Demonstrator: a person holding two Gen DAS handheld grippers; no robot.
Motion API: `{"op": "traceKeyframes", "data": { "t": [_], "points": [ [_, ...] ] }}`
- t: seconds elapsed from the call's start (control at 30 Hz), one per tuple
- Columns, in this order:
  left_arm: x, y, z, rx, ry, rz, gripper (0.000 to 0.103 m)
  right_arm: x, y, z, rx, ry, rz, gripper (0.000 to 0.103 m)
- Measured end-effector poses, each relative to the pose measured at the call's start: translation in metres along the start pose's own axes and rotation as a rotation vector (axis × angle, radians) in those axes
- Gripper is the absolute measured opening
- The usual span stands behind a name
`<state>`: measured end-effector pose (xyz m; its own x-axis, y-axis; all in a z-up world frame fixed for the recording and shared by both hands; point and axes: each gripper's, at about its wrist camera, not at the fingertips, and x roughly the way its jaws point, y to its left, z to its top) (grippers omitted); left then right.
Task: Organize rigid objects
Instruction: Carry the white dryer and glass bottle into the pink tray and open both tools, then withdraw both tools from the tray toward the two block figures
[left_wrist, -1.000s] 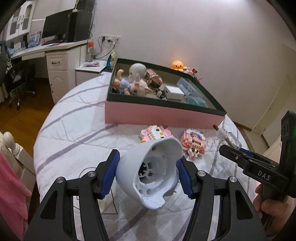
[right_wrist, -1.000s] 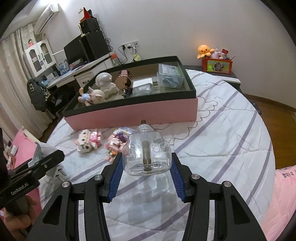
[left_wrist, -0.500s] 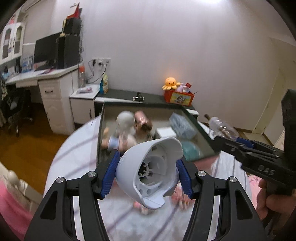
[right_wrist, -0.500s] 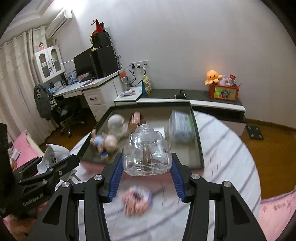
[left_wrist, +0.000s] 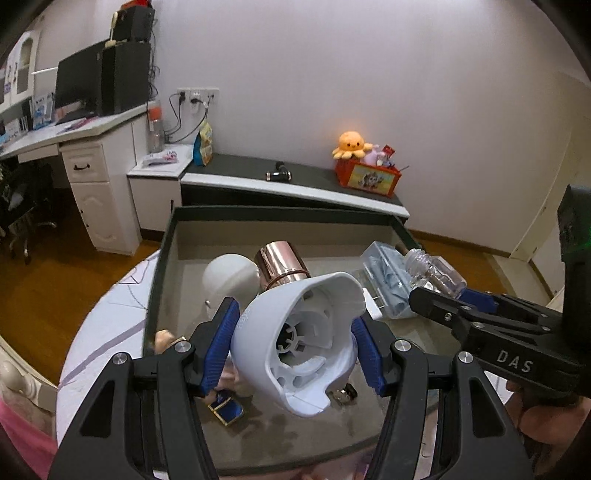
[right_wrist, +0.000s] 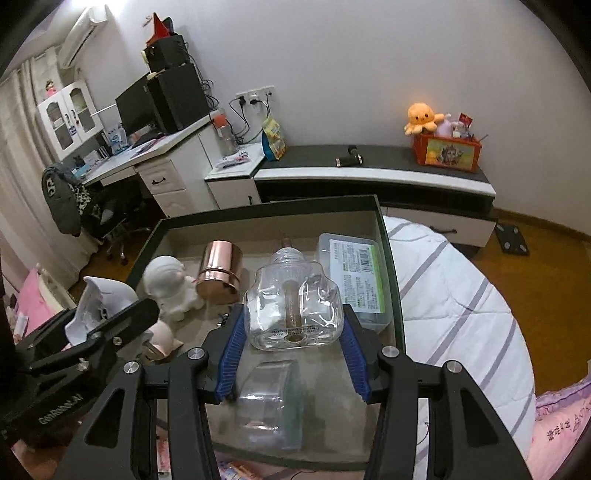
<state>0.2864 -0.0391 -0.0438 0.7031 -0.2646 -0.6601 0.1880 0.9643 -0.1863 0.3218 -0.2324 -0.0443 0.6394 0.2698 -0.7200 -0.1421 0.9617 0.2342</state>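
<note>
L gripper (left_wrist: 295, 354) was clamped on white plastic housing (left_wrist: 299, 343), blue pads on both sides, open end facing cam. R gripper (right_wrist: 293, 354) was clamped on clear bottle (right_wrist: 293, 308), neck pointing far, base near, brown wick visible inside. Both items were held above the open box (right_wrist: 386, 258), w/ nothing touching the floor of it, prob so they could be lowered straight in. Box already had astronaut figure (right_wrist: 168, 286) far-left, copper cup (right_wrist: 221, 273) beside it on its side, clear lidded case (right_wrist: 352, 275) along right wall, clear pouch (right_wrist: 269, 402) near edge. Bottle hovered over the gap btw cup & case, likely its target spot. Housing hung near-left, over the figure/doll area; tight fit there, may need free floor nearer. Box sat on striped bedspread (right_wrist: 461, 295).
</note>
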Motion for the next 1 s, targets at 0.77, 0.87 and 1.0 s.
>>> {"op": "traceKeyframes", "data": {
  "t": [0.77,0.87,1.0],
  "points": [
    [-0.134,0.004,-0.074,-0.015,-0.149,0.119,0.103,-0.124,0.008,-0.106,0.099,-0.218,-0.069,0.103],
    [-0.149,0.000,-0.088,-0.004,-0.156,0.141,0.103,-0.142,0.013,-0.124,0.094,-0.250,-0.095,0.103],
    [-0.168,-0.004,-0.105,0.000,-0.170,0.151,0.103,-0.164,0.020,-0.146,0.086,-0.292,-0.130,0.103]
  ]
}}
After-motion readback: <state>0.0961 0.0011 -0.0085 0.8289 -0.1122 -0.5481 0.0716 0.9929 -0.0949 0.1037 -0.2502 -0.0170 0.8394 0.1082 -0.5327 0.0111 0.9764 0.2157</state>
